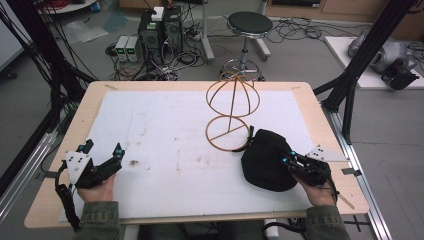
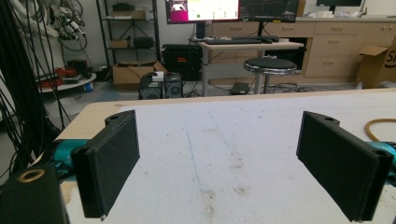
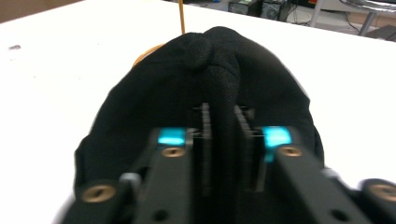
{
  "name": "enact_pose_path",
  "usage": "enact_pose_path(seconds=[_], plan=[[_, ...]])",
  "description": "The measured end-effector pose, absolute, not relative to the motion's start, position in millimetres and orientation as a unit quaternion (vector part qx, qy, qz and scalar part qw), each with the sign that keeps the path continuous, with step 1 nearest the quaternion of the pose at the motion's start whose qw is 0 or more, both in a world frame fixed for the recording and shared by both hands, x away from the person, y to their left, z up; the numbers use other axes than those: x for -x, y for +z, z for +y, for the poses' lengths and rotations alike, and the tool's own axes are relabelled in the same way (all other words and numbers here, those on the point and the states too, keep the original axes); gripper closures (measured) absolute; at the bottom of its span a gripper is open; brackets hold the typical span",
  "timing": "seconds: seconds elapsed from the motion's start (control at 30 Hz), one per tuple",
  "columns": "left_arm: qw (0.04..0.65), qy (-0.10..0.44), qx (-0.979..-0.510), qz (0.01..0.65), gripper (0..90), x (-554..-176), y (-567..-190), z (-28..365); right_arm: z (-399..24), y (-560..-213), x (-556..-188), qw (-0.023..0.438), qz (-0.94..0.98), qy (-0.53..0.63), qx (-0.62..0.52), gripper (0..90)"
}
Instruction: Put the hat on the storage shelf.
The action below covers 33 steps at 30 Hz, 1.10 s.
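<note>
At the near left of a wooden table (image 1: 90, 107) covered by a white sheet (image 1: 170, 135), the person's left hand (image 1: 97, 190) holds the left gripper (image 1: 102, 150) low over the sheet, its two black jaws spread wide with nothing between them. The left gripper view looks between those parted jaws across bare, lightly stained white sheet (image 2: 219, 154) toward a black round stool (image 2: 270, 65) and a desk beyond the far table edge.

Near the middle of the table, toward its far side, a wooden wire hat stand (image 1: 232, 107) rises upright from a flat ring base to a rounded cage.

Just right of the stand's base, touching or nearly touching it, a black cap (image 1: 267, 160) lies slumped on the sheet. At the near right, the person's right hand (image 1: 317, 192) brings the right gripper (image 1: 290, 159) in at the cap's right side. In the right gripper view the right gripper (image 3: 223, 140) has its jaws clenched on a raised fold of the black cap (image 3: 205, 84), the fabric pinched between the pads, with the stand's thin orange rod (image 3: 181, 16) showing just behind the cap.

On the floor beyond the table stand the stool (image 1: 249, 25) and two computer towers (image 1: 160, 30) amid loose cables.
</note>
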<state>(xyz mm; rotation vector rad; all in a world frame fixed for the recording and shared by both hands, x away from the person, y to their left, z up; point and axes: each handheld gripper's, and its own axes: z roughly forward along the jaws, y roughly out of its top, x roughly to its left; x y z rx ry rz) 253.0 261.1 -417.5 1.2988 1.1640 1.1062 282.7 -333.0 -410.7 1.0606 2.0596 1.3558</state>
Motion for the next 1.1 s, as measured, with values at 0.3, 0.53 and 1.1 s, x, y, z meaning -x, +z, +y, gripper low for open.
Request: enact_pose_path(seconds=[0.3,0.53,1.1], plan=[[0.513,0.460,-0.540,0.483,13.4,-253.0,-417.6,261.0,-335.8,-409.2,-281.6,0.233,0.742,0.495,-0.387,87.3],[0.512,0.462,-0.541,0.481,13.5,-252.9,-417.5,259.2,-337.6,-401.6,-279.1,0.246,0.718,0.518,-0.395,87.3],[0.510,0.460,-0.544,0.482,13.5,-252.4,-418.1,260.1,-331.5,-361.9,-270.3,0.330,0.626,0.575,-0.410,87.2]])
